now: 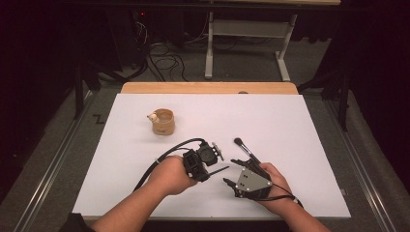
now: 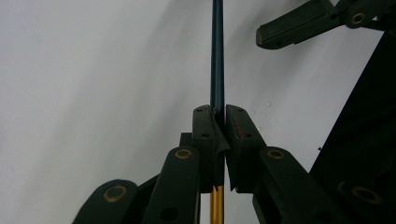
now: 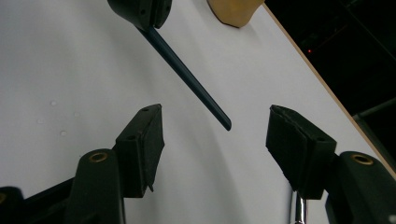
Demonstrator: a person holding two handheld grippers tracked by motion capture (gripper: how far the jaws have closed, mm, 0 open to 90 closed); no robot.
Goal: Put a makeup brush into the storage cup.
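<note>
While the left tool [image 2: 218, 122] clamps it, the brush handle [image 2: 217, 51] points toward the gaping right tool [image 3: 215, 135]

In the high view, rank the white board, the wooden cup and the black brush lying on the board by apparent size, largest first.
1. white board, by far the largest.
2. wooden cup.
3. black brush: longer than the cup is wide, but thin, and its lower end is hidden behind the right gripper, so this order is unsure.

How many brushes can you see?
2: a blue-handled brush clamped in the left gripper; a black-headed brush lying on the table by the right gripper. The cup may hide more.
</note>
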